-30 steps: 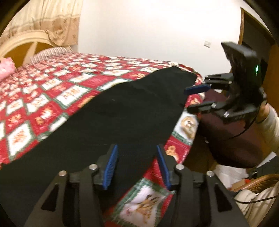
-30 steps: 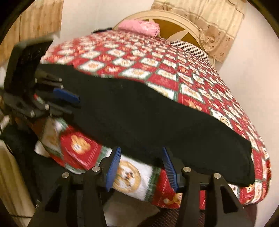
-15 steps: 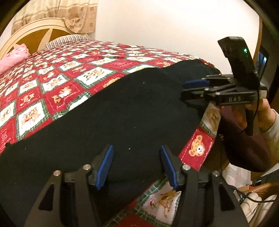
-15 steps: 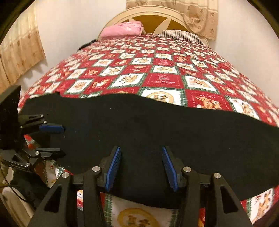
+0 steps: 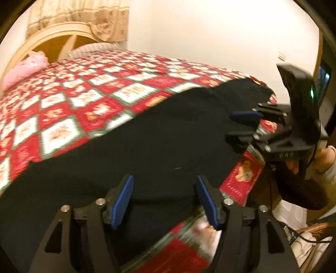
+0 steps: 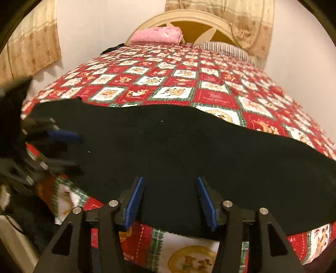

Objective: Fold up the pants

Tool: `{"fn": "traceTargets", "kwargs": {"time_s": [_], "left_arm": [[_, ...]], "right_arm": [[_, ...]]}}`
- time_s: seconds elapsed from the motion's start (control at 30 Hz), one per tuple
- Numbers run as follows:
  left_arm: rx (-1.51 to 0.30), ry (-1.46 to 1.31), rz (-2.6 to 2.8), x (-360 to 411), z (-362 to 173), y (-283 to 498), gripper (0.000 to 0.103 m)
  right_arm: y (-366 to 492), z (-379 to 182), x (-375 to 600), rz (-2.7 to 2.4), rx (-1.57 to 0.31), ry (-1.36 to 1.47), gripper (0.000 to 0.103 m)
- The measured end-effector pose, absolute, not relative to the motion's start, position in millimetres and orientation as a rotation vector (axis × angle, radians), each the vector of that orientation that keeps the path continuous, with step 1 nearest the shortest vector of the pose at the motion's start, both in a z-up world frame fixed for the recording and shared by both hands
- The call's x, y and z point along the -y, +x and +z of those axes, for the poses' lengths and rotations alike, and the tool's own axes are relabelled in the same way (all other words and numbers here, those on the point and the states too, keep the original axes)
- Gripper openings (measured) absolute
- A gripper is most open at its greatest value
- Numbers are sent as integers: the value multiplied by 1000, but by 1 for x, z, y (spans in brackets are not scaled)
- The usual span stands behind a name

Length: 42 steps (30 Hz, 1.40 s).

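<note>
Black pants (image 5: pixel 147 151) lie flat along the near edge of a bed with a red patterned quilt (image 5: pixel 63 117); they also show in the right wrist view (image 6: pixel 178 147). My left gripper (image 5: pixel 166 199) is open, its blue pads over the pants' near edge. My right gripper (image 6: pixel 170 201) is open over the near edge too. The right gripper shows at the right of the left wrist view (image 5: pixel 241 126), open at the pants' end. The left gripper shows blurred at the left of the right wrist view (image 6: pixel 63 147), open at the other end.
A pink pillow (image 6: pixel 157 35) and a striped pillow (image 6: pixel 226 48) lie by the cream headboard (image 6: pixel 189 19). Curtains (image 6: pixel 29 42) hang on the walls. A wicker basket (image 5: pixel 310 241) stands on the floor at the bed's foot.
Both grippers have swung and shifted along the bed edge, staying open over the pants. The pants lie as before.
</note>
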<state>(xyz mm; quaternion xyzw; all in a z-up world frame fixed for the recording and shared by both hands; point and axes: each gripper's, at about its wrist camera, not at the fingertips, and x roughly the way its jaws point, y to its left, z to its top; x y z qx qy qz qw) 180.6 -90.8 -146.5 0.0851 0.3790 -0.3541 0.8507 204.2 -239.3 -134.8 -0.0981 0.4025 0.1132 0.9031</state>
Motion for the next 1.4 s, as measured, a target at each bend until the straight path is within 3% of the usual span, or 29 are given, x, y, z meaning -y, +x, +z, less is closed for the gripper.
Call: {"fn": "traceTargets", "kwargs": {"time_s": [0.07,0.3,0.47,0.53,0.63,0.87,1.1,1.4], "left_arm": [[-779,175,-682,68,-143,182,76],[-835,148,-489,-6,-165,186,76],[-792,141,-482,-19,-173,166,78],[-797,124,-476,-18,-170,166,78],[-806,105,-473,-15,-164,170,78],[-773,115,-556,21,-145,176,78],[-755,190,-664,79,-147,185,89],[-828,183,-656,96,-162,200,90]], "right_arm": [[200,-137,233,237,-816,-231,65],[190,-121,210,292,-752,-199,65],[195,-149,169,423,-835,-234,68],[191,-157,161,409,-805,-292,73],[189,-150,163,438,-801,-288,73],[189,-101,273,242,-713,-59,73],[202,-95,417,-71,-738,188,73],[184,-89,460,-101,-667,223,73]]}}
